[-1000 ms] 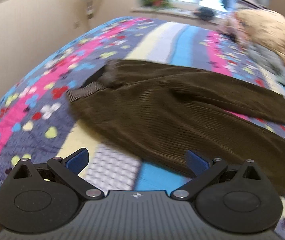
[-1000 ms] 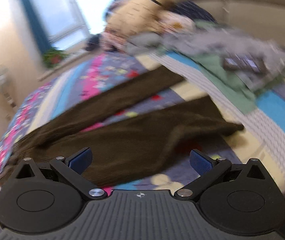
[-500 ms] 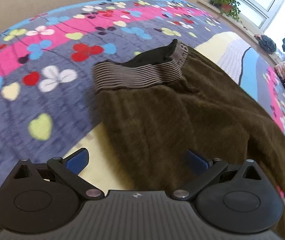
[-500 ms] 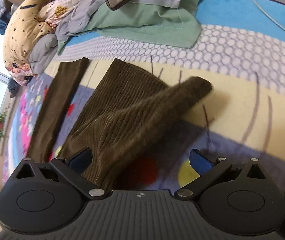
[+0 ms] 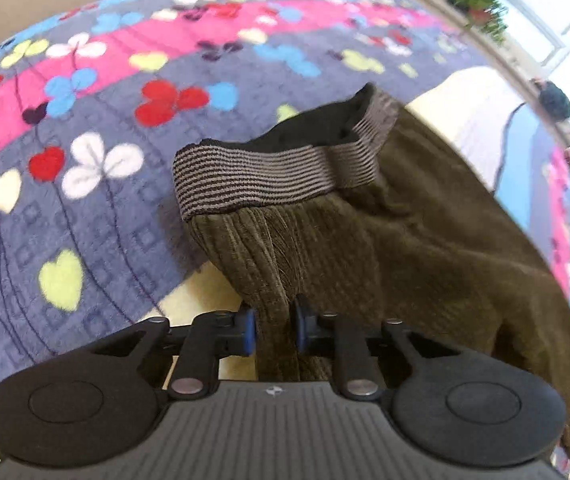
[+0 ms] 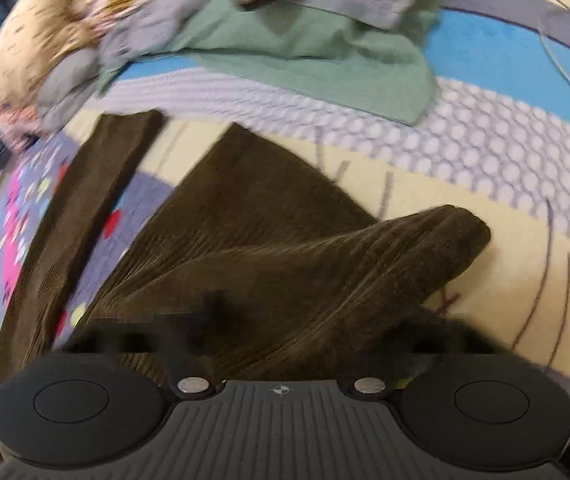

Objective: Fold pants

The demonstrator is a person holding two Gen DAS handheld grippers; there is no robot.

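Observation:
Dark olive corduroy pants lie on a colourful flowered bedspread. Their striped grey elastic waistband faces me in the left wrist view. My left gripper is shut on a pinch of pants fabric just below the waistband, at the near edge. In the right wrist view the near pant leg has its cuff folded over and the far leg lies flat to the left. My right gripper is low over the near leg, its fingers a dark blur against the fabric, so its state is unclear.
A pile of clothes lies beyond the leg ends: a green garment, grey pieces and a yellow patterned bundle. A thin cable runs across the bedspread at the right. A window with a plant is at the far right.
My left gripper came down to the waist end and closed on the fabric below the waistband. My right gripper moved closer over the near leg, and its fingers went from wide open to a blur.

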